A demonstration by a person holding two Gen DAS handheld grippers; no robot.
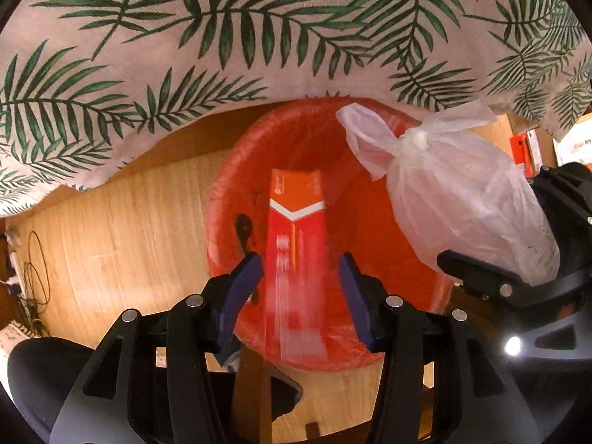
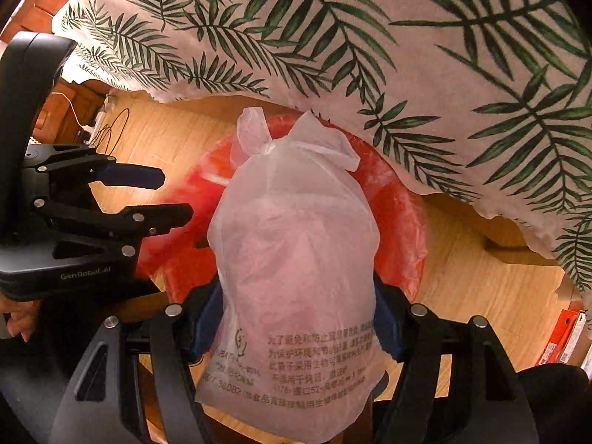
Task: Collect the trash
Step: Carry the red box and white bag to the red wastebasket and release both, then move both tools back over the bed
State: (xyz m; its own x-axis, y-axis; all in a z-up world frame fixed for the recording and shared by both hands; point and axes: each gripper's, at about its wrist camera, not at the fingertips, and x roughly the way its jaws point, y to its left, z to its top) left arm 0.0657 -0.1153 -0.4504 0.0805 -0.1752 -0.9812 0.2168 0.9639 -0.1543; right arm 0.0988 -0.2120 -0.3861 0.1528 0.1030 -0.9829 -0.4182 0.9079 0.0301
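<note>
Trash fills both views: a tied, translucent white plastic bag [image 2: 296, 259] hangs knot-end down above a red bin [image 2: 403, 218], which stands on a pale wood-plank floor [image 2: 466, 288] partly under the draped hem of a white tablecloth [image 2: 425, 74] printed with green palm fronds. Pressed at its lower, printed end between the blue pads of the right gripper [image 2: 296, 322], the bag carries several rows of dark Chinese characters and a code that reads roughly "38082"; the rest is too small to make out. From the left wrist, the left gripper [image 1: 301, 281] stands with its blue pads apart on either side of a motion-blurred orange-red carton [image 1: 296, 244] marked with a white chevron and unreadable white lettering; whether the pads touch the carton cannot be told. The carton lies over the mouth of the bin, lined in red plastic. The left gripper's black housing, seen from the right wrist, bears the lettering "GenRobot.AI", with fingers [image 2: 18, 322] of the person's hand below it. Black cables [image 1: 35, 277] trail across the floor at the room's edge, and orange-and-white boxes [image 2: 566, 336] sit on the floor to the right.
</note>
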